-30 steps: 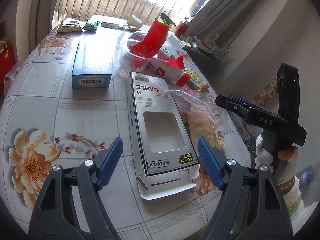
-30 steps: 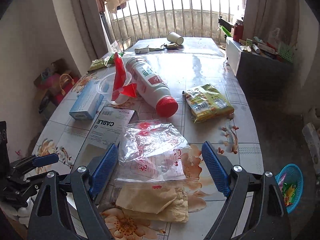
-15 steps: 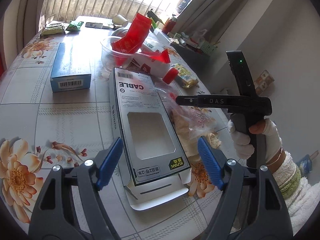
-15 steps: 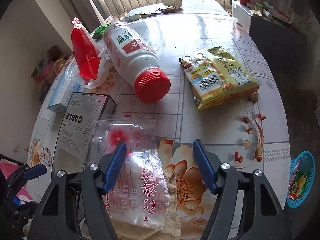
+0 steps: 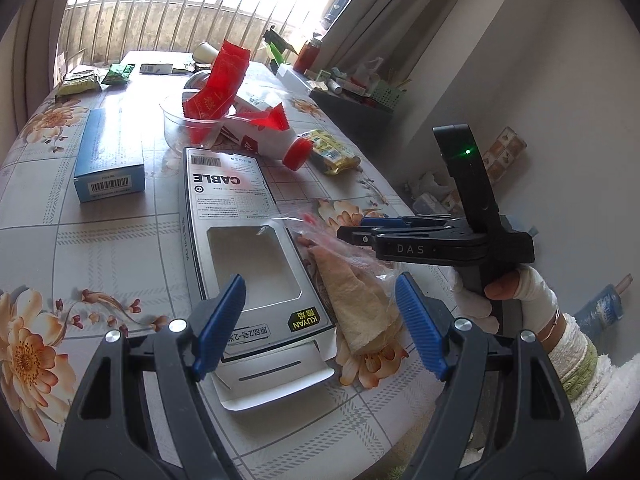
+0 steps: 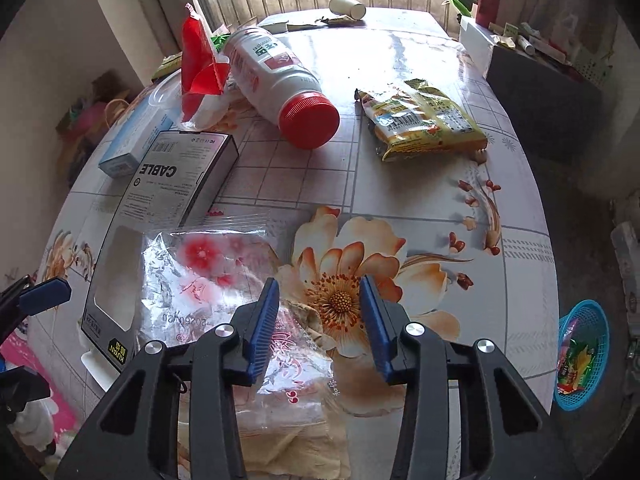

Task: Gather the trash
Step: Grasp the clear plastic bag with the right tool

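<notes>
Down at the near edge of the floral-cloth table (image 6: 420,184), the right gripper (image 6: 318,314) hangs low over a clear plastic bag (image 6: 192,280) printed in red, with a tan paper wrapper (image 5: 356,300) showing through it. Its jaws have just been closing; a gap remains between the blue pads, whose tips frame the bag's right edge without visibly pressing it. The left gripper (image 5: 320,320) is spread wide and empty above the grey CABLE box (image 5: 236,216), which lies flat just left of the bag. Farther back lie a white bottle with a red cap (image 6: 280,80), a yellow snack packet (image 6: 424,120), a blue carton (image 5: 108,160) and a clear cup holding red wrappers (image 5: 200,120). On the floor sits a blue basket (image 6: 584,352).
</notes>
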The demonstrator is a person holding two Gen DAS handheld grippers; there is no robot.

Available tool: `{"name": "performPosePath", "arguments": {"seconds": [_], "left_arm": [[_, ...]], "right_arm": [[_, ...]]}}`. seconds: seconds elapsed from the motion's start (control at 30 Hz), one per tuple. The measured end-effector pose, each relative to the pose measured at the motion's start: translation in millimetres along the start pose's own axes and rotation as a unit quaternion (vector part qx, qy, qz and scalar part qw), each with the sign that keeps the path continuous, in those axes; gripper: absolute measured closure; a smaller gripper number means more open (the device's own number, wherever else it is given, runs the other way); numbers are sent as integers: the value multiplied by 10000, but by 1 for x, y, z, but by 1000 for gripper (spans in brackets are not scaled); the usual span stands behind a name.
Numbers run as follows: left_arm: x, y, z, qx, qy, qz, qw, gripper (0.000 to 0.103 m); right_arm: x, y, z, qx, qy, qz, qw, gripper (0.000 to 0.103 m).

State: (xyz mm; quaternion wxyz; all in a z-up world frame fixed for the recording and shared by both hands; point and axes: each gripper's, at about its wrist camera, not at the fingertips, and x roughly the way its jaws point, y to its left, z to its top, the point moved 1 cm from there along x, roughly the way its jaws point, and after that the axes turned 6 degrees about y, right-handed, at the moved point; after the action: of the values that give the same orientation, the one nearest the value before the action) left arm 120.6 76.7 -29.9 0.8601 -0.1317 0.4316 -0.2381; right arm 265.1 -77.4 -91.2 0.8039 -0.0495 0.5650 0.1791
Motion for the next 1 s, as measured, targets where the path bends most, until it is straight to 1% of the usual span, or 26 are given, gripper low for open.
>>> {"name": "performPosePath", "arguments": {"seconds": [0.1, 0.2, 0.33, 0.43, 0.53, 0.63, 0.7, 0.77, 0.8, 0.83, 0.9, 1.0], "left_arm": [[1, -15, -5, 175, 58, -111, 9998, 30], [3, -33, -13, 387, 106, -253, 9989, 30], [10, -56, -26, 646, 193, -455, 9967, 31], [24, -70, -36, 814, 369, -537, 9945, 41], [38, -78, -47, 910, 526, -414, 9936, 53], [45, -82, -55, 961, 655, -480, 9920, 57], [48, -84, -59, 1000, 718, -496, 9912, 57], [50, -85, -61, 1008, 754, -490, 9908, 58], [51, -85, -61, 994, 761, -498, 9909, 59], [51, -85, -62, 968, 770, -504, 9910, 59], [53, -83, -63, 886, 792, -500, 9917, 59], [57, -77, -63, 715, 811, -481, 9930, 60]], "right_arm": [[-4, 1, -10, -61, -23, -53, 10000, 62], [-11, 0, -25, -106, -40, -239, 9997, 62], [-22, -12, -50, 27, -84, -345, 9994, 62], [-31, -22, -70, 252, -102, -329, 9991, 62], [-40, -33, -89, 528, -130, -266, 9982, 62], [-48, -46, -102, 836, -186, -50, 9963, 62], [-54, -51, -102, 1018, -326, 207, 9941, 61], [-57, -55, -96, 1252, -429, 643, 9891, 46], [-58, -55, -93, 1383, -477, 871, 9854, 32], [-57, -54, -88, 1489, -504, 1078, 9817, 30], [-55, -46, -78, 1550, -487, 1452, 9760, 30], [-52, -34, -67, 1630, -515, 1800, 9687, 24]]}}
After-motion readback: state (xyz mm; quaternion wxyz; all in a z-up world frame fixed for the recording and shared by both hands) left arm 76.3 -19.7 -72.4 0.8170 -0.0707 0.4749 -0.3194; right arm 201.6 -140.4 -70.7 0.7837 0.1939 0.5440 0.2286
